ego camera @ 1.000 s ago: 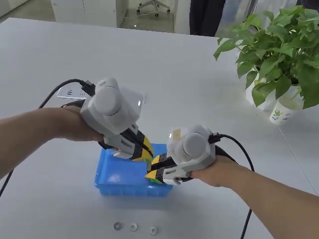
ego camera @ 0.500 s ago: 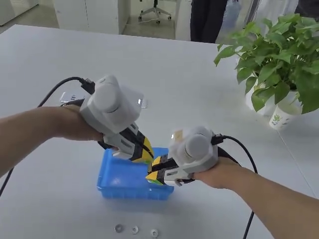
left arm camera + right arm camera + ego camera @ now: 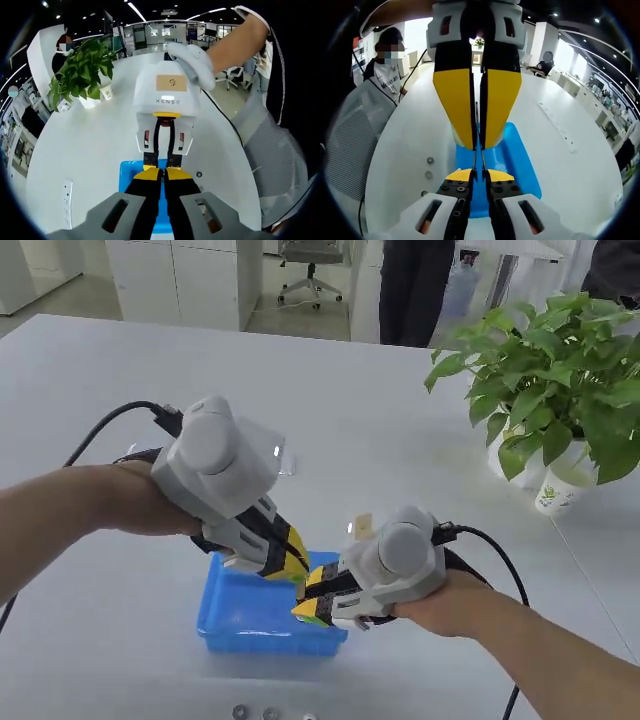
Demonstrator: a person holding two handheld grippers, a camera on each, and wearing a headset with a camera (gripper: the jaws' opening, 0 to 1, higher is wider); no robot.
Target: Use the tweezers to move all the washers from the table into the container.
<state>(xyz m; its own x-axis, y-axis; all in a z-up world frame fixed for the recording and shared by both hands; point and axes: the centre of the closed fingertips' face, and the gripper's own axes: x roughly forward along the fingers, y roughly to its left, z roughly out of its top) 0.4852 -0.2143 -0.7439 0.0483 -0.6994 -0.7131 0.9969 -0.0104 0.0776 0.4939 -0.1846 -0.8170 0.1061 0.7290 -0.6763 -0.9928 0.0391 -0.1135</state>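
Observation:
A blue container (image 3: 225,625) stands on the white table, with three washers (image 3: 270,712) lying in a row in front of it. My left gripper (image 3: 295,562) and right gripper (image 3: 308,600) meet tip to tip just above the container's right part. In the right gripper view a thin metal strip, the tweezers (image 3: 477,130) seen edge-on, runs from my right gripper (image 3: 477,174) up between the yellow fingers of the left gripper (image 3: 477,144). Both pairs of jaws are shut on it. The washers (image 3: 428,174) lie left of the container (image 3: 520,165) there.
A leafy plant in a white pot (image 3: 560,390) stands at the table's right rear. A white power strip (image 3: 65,197) lies on the table. Cables trail from both grippers. Office chairs and people are beyond the table's far edge.
The head view has tilted up, so the container and washers sit lower in it. Both grippers stay tip to tip above the container, still shut.

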